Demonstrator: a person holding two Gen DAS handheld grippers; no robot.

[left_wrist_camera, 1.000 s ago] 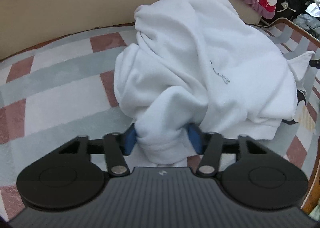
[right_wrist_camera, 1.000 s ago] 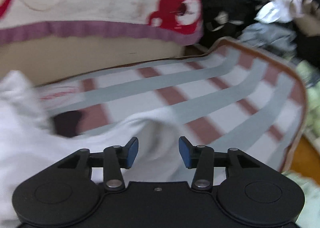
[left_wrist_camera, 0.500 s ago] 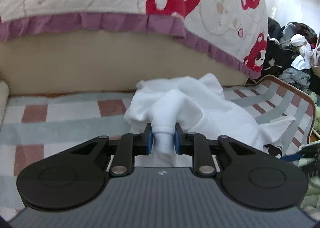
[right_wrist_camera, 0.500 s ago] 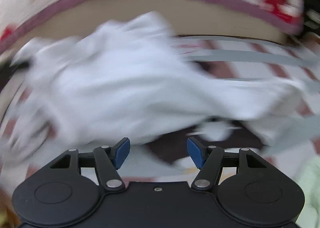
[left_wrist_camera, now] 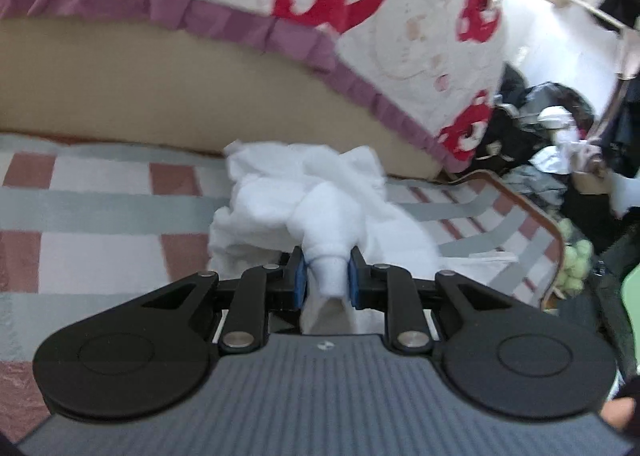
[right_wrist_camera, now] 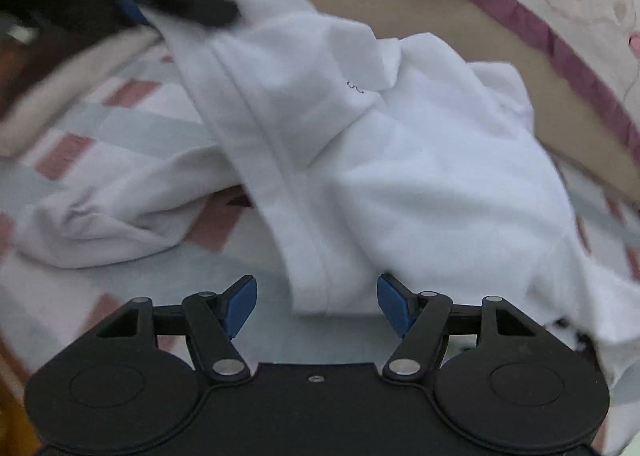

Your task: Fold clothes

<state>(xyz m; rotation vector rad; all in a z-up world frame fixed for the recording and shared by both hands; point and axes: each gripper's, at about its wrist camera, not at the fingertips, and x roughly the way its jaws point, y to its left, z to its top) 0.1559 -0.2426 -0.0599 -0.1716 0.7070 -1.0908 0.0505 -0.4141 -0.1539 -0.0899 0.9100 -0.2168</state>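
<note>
White sweatshirt point(right_wrist_camera: 400, 160) heaped on checked mat point(left_wrist_camera: 92, 240), small dark print unreadable. Left gripper point(left_wrist_camera: 326, 276) pinches a bunched fold. Right gripper point(right_wrist_camera: 316, 302) spread wide, hemmed edge between its pads, untouched.

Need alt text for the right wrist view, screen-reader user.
Right gripper hangs open over a rumpled white garment on a checked mat, a hemmed strip of it just ahead of the blue fingertips. Left gripper pinches the garment's far end.

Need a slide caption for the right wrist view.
Open right tongs approach a hemmed edge of the white garment on the checked mat.
</note>
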